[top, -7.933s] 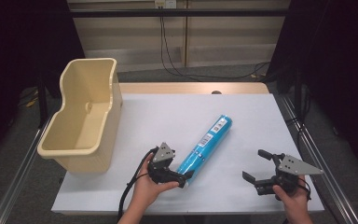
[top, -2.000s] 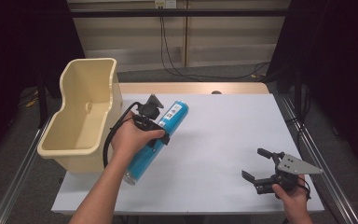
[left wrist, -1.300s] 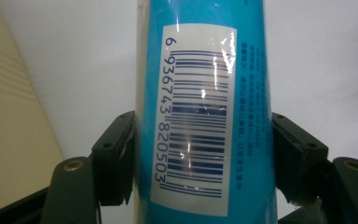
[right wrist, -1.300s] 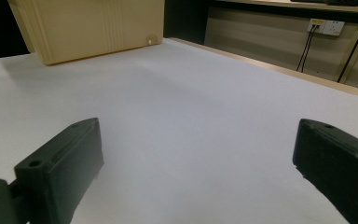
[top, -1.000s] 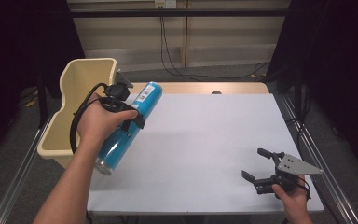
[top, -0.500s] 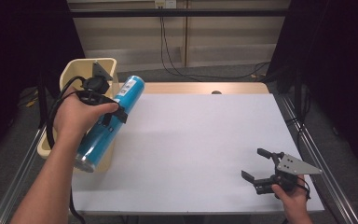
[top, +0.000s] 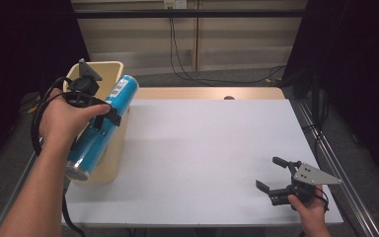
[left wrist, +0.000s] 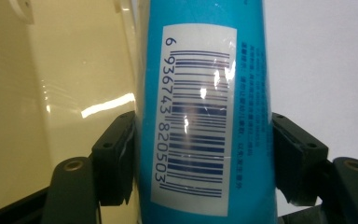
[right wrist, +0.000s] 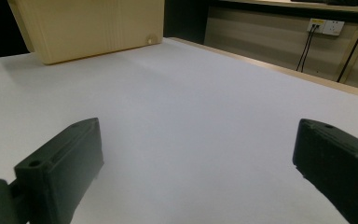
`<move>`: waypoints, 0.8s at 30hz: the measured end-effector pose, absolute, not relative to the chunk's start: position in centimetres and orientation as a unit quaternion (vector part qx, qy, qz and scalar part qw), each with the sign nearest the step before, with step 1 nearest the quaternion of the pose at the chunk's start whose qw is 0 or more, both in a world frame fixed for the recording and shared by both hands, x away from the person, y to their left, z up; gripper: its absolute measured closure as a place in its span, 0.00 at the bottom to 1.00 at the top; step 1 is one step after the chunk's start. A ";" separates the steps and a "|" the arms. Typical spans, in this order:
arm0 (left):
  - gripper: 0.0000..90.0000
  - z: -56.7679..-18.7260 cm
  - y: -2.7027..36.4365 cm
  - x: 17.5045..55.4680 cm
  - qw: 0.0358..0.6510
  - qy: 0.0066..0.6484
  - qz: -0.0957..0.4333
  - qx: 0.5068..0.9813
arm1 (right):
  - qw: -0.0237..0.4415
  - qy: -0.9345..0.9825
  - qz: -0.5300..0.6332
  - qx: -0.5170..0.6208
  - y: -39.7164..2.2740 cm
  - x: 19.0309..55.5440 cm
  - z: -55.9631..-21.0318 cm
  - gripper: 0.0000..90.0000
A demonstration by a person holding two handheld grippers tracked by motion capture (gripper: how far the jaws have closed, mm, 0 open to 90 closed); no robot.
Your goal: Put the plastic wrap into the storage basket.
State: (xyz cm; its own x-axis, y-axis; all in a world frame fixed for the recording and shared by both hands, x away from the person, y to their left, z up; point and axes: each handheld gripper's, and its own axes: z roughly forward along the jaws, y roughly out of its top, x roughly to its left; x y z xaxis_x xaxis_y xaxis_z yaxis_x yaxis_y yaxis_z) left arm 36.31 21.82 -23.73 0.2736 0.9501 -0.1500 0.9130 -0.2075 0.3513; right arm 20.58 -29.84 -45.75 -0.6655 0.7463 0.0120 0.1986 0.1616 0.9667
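Spreading wide and white, the tabletop carries a cream bin at its left edge, and that bin looks like the destination. Above the bin's near right wall hangs a long blue tube, tilted, its capped end low toward the near edge and its other end up by the bin's far rim. The left tongs clamp it across the middle; in the left gripper view both black jaws press the tube's sides right at the barcode label, with the bin's inner wall showing beside it. Over at the near right corner the right tongs sit low with jaws spread wide, nothing between them.

My read: this is the carry-over before a drop. To do it well, bring the whole tube inside the rim and line its length along the bin's long axis, because that low end could catch the near wall. Lower it, then release.
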 end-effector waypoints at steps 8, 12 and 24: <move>0.36 -23.7 23.5 36.1 0.186 0.616 0.055 0.763 | 0.246 0.722 0.558 0.327 -29.8 20.6 -45.8 0.02; 0.36 -23.6 24.3 36.0 0.185 0.624 0.059 0.757 | 0.245 0.724 0.557 0.325 -29.8 20.6 -45.8 0.02; 0.36 -24.2 26.2 35.7 0.175 0.641 0.075 0.744 | 0.244 0.724 0.557 0.326 -29.7 20.5 -45.8 0.02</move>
